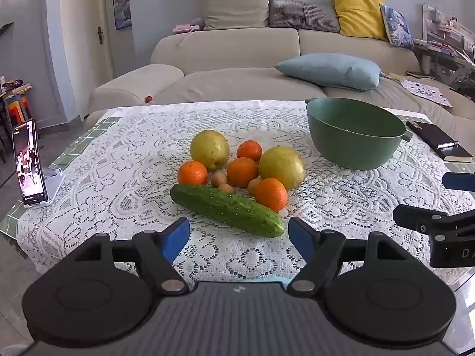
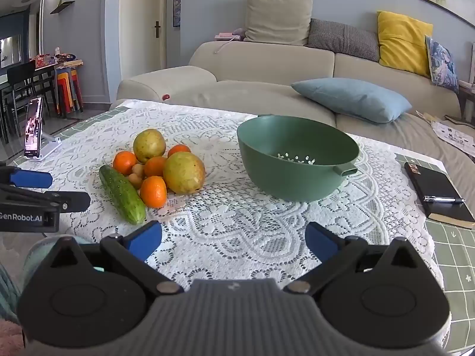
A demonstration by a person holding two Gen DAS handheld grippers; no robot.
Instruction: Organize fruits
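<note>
Over the lace cloth, my left gripper spread wide and empty just short of the cucumber, my right gripper likewise wide, holding nothing.

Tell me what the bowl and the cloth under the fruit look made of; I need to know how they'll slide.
Bowl: probably plastic, matte green; even colour, dull sheen, moulded handle and small drain holes in the bottom.
Cloth: white lace, likely cotton or synthetic; openwork floral pattern with the surface beneath showing through the holes.
</note>
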